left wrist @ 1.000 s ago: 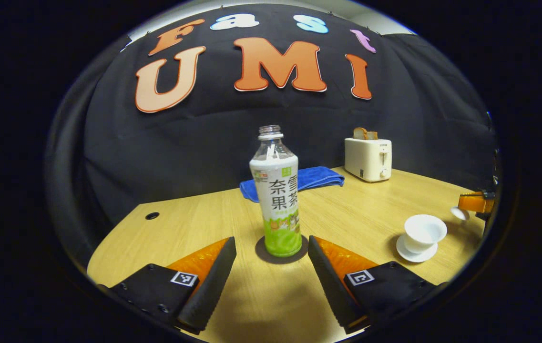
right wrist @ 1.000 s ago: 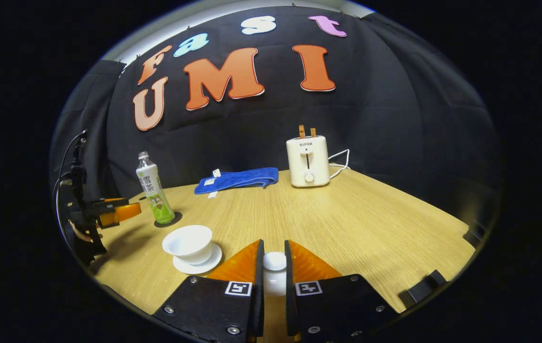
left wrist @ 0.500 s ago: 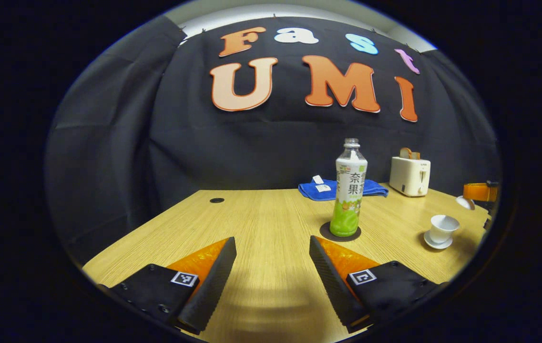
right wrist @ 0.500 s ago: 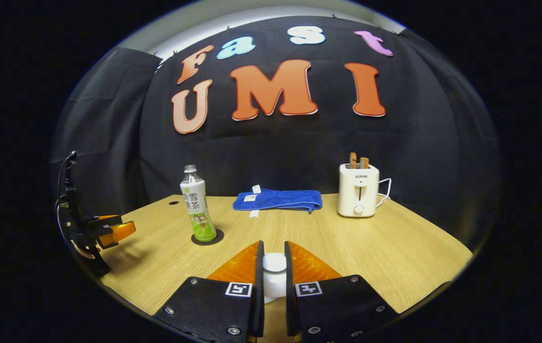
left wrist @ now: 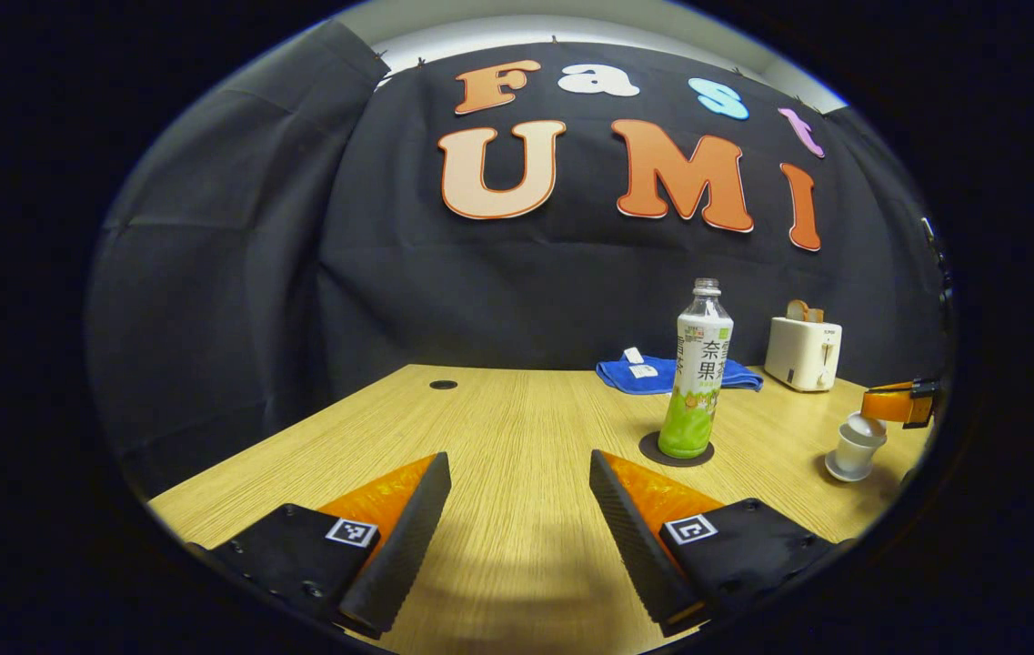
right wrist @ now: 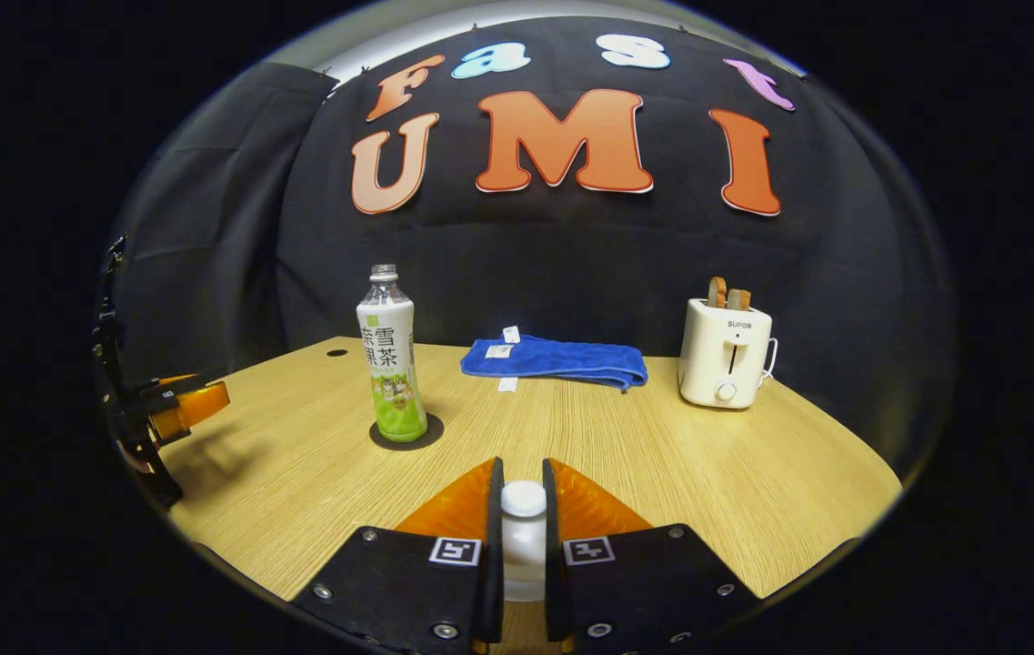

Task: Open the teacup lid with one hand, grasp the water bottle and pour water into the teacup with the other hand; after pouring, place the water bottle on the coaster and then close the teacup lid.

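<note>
I judge the task to be at its last step: the water bottle (left wrist: 698, 373) stands upright on the dark round coaster (left wrist: 676, 450) on the wooden surface (left wrist: 498, 428), uncapped, so what remains is closing the teacup. My right gripper (right wrist: 521, 537) is clenched on the white teacup lid (right wrist: 524, 502), both fingers pressing its knob, and in the left gripper view I see that gripper off to the right holding the lid just above the teacup (left wrist: 855, 446), which sits on its white saucer near the surface's edge. My left gripper (left wrist: 517, 537) is released, its fingers spread wide over bare wood with nothing between them, well apart from the bottle. The next move, as I see it, calls for lowering the lid level onto the cup's rim, centring it, and only then letting go, gently enough that the light cup does not tip or slide on the saucer. Some things I cannot make out: the cup is small and distorted at the picture's margin, so whether the lid already touches the rim is unclear, and I cannot tell how much water is in it. Behind stand a folded blue towel (right wrist: 557, 359) and a cream toaster (right wrist: 724, 353) with toast in it.
</note>
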### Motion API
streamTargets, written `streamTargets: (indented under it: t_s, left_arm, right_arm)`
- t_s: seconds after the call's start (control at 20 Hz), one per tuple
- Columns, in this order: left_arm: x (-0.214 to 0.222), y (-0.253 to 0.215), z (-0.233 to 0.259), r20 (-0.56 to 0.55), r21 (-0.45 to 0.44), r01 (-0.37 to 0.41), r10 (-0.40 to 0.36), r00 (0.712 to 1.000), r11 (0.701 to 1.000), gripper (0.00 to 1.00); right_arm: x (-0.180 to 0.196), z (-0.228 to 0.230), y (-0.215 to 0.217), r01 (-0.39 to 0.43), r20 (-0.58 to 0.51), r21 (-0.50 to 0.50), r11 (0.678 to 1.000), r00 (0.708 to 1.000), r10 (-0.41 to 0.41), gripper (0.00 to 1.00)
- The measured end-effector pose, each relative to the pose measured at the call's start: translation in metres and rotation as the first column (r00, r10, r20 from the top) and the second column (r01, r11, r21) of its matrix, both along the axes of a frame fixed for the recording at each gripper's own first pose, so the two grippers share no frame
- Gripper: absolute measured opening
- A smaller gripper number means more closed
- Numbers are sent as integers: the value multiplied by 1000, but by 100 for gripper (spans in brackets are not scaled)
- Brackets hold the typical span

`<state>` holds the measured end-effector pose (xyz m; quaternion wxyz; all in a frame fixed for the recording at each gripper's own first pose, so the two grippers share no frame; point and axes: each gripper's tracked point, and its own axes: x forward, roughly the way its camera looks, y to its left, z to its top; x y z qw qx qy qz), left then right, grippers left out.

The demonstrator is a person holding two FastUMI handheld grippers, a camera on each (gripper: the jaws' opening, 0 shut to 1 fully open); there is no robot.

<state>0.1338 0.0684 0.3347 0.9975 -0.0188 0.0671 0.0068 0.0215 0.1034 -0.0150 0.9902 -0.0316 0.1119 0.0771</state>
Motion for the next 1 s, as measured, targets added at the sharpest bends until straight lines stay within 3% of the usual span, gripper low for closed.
streamTargets:
  t_s: [0.25,0.5,0.6,0.7,0.75,0.85,1.0]
  left_arm:
    - [1,1,1,8,14,-14,14,1000,1000,99]
    - [-1,5,2,16,16,-31,31,999,999,98]
    - [-1,6,2,14,19,-36,35,999,999,99]
    - [0,3,0,11,35,-34,33,999,999,99]
    - [0,2,0,9,47,-32,31,999,998,99]
    - [-1,2,1,10,57,-30,29,1000,998,99]
    - [0,3,1,11,38,-33,33,999,999,99]
  right_arm:
    - [3,-12,-1,8,-22,-17,1000,1000,-8,19]
    - [-1,-14,-3,17,-22,-28,999,1000,-17,26]
    - [-10,-5,-7,21,-2,-13,1000,1000,-21,45]
    - [-19,2,-15,30,14,16,999,999,-30,70]
    - [-23,6,-23,41,22,33,999,999,-41,88]
    - [-33,14,-41,62,47,52,997,997,-65,98]
    - [-44,20,-85,133,106,13,991,985,-134,98]
